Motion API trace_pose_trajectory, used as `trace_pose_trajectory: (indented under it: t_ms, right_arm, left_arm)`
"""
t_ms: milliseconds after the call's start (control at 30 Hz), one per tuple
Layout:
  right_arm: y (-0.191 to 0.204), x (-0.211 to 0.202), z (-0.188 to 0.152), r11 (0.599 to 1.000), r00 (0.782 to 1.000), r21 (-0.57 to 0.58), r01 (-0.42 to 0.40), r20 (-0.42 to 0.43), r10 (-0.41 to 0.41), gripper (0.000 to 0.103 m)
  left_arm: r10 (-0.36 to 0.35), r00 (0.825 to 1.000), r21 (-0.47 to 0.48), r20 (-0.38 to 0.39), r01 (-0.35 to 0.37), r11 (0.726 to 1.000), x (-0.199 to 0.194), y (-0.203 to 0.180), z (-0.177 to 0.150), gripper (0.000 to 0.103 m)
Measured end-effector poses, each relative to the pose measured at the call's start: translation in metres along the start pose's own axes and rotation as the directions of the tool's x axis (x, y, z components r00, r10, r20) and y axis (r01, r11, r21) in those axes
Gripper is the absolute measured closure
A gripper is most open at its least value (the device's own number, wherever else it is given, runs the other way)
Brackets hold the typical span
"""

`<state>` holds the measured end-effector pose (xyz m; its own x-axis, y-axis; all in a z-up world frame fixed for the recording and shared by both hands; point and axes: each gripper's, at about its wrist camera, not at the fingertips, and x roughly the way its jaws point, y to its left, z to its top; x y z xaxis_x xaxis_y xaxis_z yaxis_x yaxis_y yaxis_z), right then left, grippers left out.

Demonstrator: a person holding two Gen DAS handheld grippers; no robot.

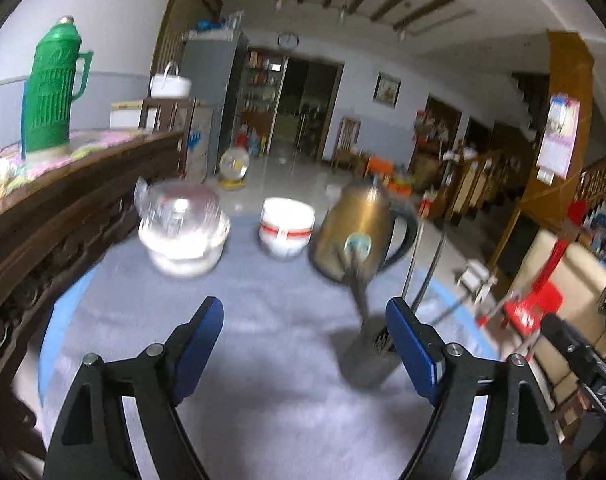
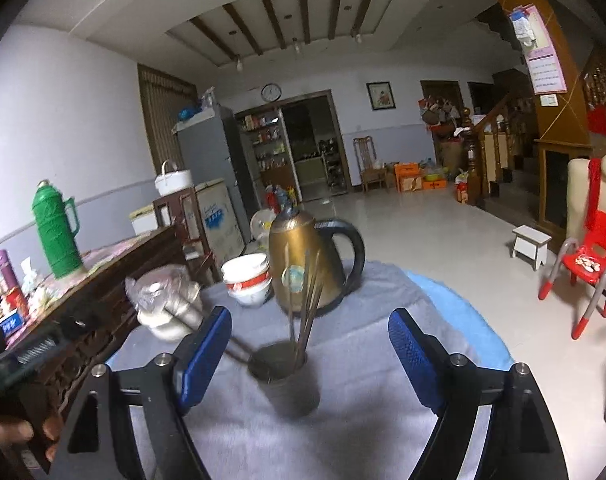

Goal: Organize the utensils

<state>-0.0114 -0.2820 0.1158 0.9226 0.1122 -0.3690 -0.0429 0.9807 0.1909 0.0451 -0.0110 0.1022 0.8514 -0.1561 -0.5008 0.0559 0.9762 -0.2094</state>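
A dark utensil holder (image 2: 285, 380) stands on the grey cloth (image 2: 355, 360) of the round table, with several thin chopsticks (image 2: 309, 304) upright in it. My right gripper (image 2: 309, 314) is open, and the holder sits low between its blue pads without touching them. In the left wrist view the same holder (image 1: 363, 360) stands just inside the right-hand finger (image 1: 413, 344), and a blurred utensil handle (image 1: 357, 280) rises from it. My left gripper (image 1: 303, 304) is open with only bare cloth between its fingers.
A brass kettle (image 2: 303, 260), stacked white bowls with a red band (image 2: 249, 280) and a lidded pot under plastic wrap (image 2: 167, 304) crowd the table's far side. A carved wooden sideboard (image 1: 63, 208) with a green thermos (image 1: 51, 92) flanks the left. A red chair (image 2: 591, 264) stands right.
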Motion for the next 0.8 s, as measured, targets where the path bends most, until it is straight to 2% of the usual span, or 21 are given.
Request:
trace_pose_trajectory:
  t_ms: [133,300,800]
  right_arm:
    - [0.012,-0.009,-0.019,0.999,0.999,-0.038,-0.02,-0.046,0.018,0.019]
    - [0.023,-0.015,-0.031,0.996,0.997,-0.092,-0.019,-0.073,0.013,0.019]
    - [0.037,-0.025,-0.036,0.992,0.997,-0.123,-0.016,-0.078,0.006,0.019]
  left_arm:
    - [0.005,0.997,-0.003,-0.083,-0.005,1.0,0.003,-0.001,-0.021,0.019]
    - [0.015,0.992,0.029,-0.128,-0.011,1.0,-0.001,-0.005,-0.032,0.019]
    - [0.02,0.986,0.049,-0.165,-0.012,0.999,-0.008,-0.005,-0.037,0.019]
